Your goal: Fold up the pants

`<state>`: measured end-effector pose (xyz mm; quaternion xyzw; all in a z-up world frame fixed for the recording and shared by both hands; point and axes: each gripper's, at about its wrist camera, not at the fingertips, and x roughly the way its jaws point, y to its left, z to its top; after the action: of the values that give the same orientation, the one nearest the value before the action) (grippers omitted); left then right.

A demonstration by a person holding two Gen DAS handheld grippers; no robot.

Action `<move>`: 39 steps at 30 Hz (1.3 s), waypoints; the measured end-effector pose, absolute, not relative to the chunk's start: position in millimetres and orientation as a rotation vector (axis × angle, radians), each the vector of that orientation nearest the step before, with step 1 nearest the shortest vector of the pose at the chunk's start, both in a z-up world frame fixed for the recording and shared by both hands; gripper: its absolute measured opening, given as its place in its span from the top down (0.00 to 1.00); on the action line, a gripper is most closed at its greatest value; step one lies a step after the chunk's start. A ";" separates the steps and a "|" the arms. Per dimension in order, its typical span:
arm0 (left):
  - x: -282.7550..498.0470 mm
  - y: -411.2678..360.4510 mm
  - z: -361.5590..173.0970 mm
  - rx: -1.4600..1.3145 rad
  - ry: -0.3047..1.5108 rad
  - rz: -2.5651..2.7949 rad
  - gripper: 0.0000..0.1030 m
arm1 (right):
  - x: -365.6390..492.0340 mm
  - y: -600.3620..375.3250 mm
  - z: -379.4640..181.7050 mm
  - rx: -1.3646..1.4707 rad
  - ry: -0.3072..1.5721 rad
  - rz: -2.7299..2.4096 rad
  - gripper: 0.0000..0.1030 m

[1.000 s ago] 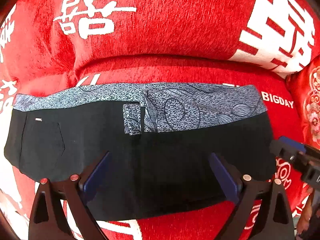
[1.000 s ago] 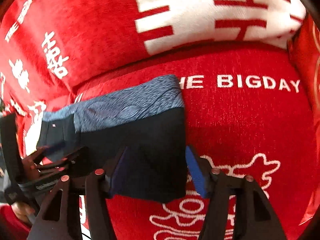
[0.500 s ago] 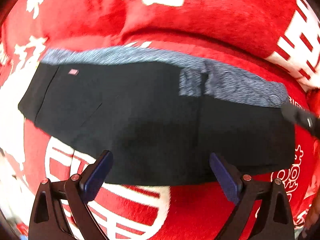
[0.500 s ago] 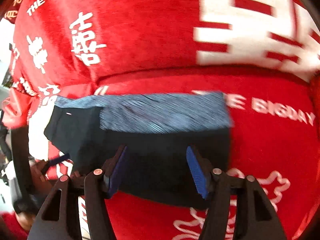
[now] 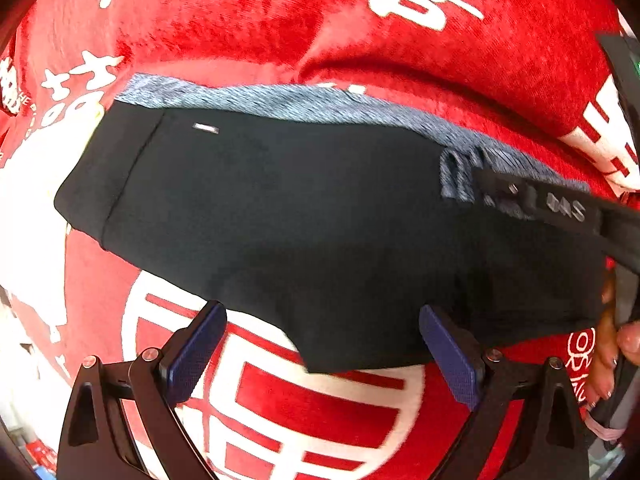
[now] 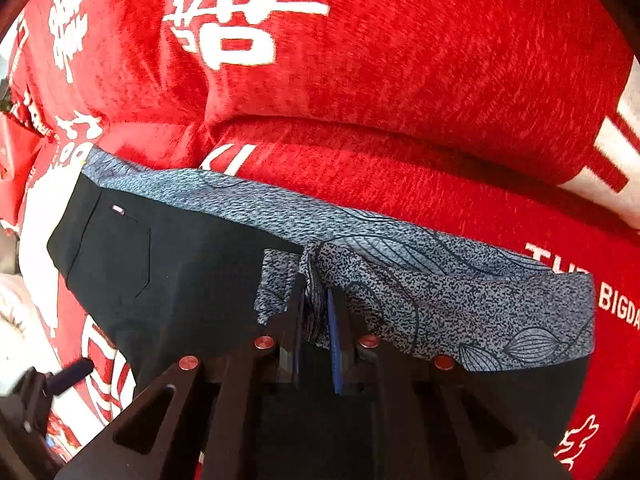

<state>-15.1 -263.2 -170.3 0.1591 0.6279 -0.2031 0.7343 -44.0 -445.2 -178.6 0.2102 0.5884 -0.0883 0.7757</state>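
Left wrist view takes in a red cover [image 5: 400, 60] printed with big white characters, spread over cushions and filling the scene from nine o'clock round to three. On it lie the black pants [image 5: 312, 216], folded into a wide band that runs from nine o'clock across to three, with the grey-blue patterned waistband [image 5: 280, 102] along the far edge toward twelve (its print is blurred here). The left gripper [image 5: 320, 344] sits at six o'clock, its blue pads spread wide apart with nothing between them, just at the near hem of the pants. At three o'clock the right gripper [image 5: 536, 200] reaches in over the fabric, and a hand [image 5: 608, 344] shows at four o'clock. In the right wrist view the right gripper [image 6: 316, 320] has its fingers pinched together on a patterned fold of the waistband [image 6: 440, 292] near the centre. A small label [image 6: 118, 210] sits at ten o'clock.
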 end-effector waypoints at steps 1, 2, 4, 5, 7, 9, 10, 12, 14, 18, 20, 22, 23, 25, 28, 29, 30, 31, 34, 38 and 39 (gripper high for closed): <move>-12.0 -260.5 -171.4 0.345 1.381 -0.445 0.05 | -45.2 -443.4 -178.9 0.462 1.279 -0.183 0.88; -9.2 -255.4 -171.8 0.333 1.384 -0.443 0.05 | -46.3 -441.1 -179.3 0.456 1.287 -0.176 0.88; -3.0 -246.6 -173.9 0.311 1.390 -0.432 0.05 | -46.8 -431.3 -179.7 0.416 1.307 -0.154 0.84; -0.6 -242.6 -174.5 0.300 1.393 -0.428 0.05 | -47.2 -426.5 -178.5 0.393 1.314 -0.152 0.83; 4.0 -235.8 -175.2 0.287 1.397 -0.420 0.05 | -46.8 -421.1 -174.5 0.383 1.331 -0.133 0.68; 7.1 -231.3 -175.7 0.283 1.400 -0.416 0.05 | -52.2 -417.7 -164.5 0.415 1.320 -0.111 0.52; 8.0 -229.2 -176.1 0.285 1.403 -0.415 0.05 | -55.5 -415.7 -159.0 0.420 1.311 -0.116 0.50; 8.8 -227.0 -176.5 0.289 1.404 -0.414 0.05 | -64.1 -414.4 -147.7 0.409 1.291 -0.142 0.50; 11.5 -224.8 -177.2 0.291 1.405 -0.416 0.05 | -74.0 -416.5 -139.9 0.406 1.277 -0.189 0.49; 14.9 -222.7 -177.0 0.290 1.407 -0.423 0.05 | -92.1 -429.6 -143.8 0.458 1.289 -0.276 0.49; 16.2 -222.5 -177.3 0.296 1.401 -0.426 0.05 | -98.2 -431.8 -152.6 0.491 1.313 -0.293 0.49; 18.7 -221.6 -178.6 0.305 1.391 -0.428 0.05 | -101.3 -427.7 -162.4 0.529 1.339 -0.287 0.49; 19.4 -221.2 -178.7 0.307 1.387 -0.427 0.05 | -101.1 -423.1 -166.7 0.532 1.349 -0.284 0.49; 21.2 -218.9 -178.7 0.306 1.377 -0.427 0.05 | -97.6 -411.8 -170.9 0.514 1.355 -0.282 0.47; 23.6 -210.3 -178.1 0.282 1.376 -0.423 0.05 | -88.3 -393.8 -170.3 0.484 1.354 -0.279 0.42; 24.7 -206.7 -178.4 0.271 1.380 -0.422 0.05 | -86.6 -389.6 -170.0 0.480 1.352 -0.279 0.42; 25.3 -203.1 -178.7 0.262 1.385 -0.422 0.05 | -85.1 -386.5 -169.4 0.470 1.353 -0.285 0.40; 26.4 -198.1 -179.0 0.246 1.393 -0.427 0.05 | -84.4 -383.8 -168.2 0.459 1.353 -0.294 0.40; 29.0 -186.3 -181.2 0.233 1.406 -0.420 0.05 | -85.2 -377.8 -164.4 0.476 1.347 -0.277 0.40; 32.2 -172.0 -185.9 0.213 1.429 -0.412 0.05 | -83.1 -360.8 -161.9 0.413 1.363 -0.259 0.39; 33.0 -168.6 -186.9 0.208 1.432 -0.403 0.05 | -82.1 -357.2 -161.3 0.405 1.364 -0.256 0.39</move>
<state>33.0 -168.6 -186.9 0.0943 0.6506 -0.1832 0.7309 -82.1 -357.2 -161.3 0.1854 0.6241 -0.1171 0.7500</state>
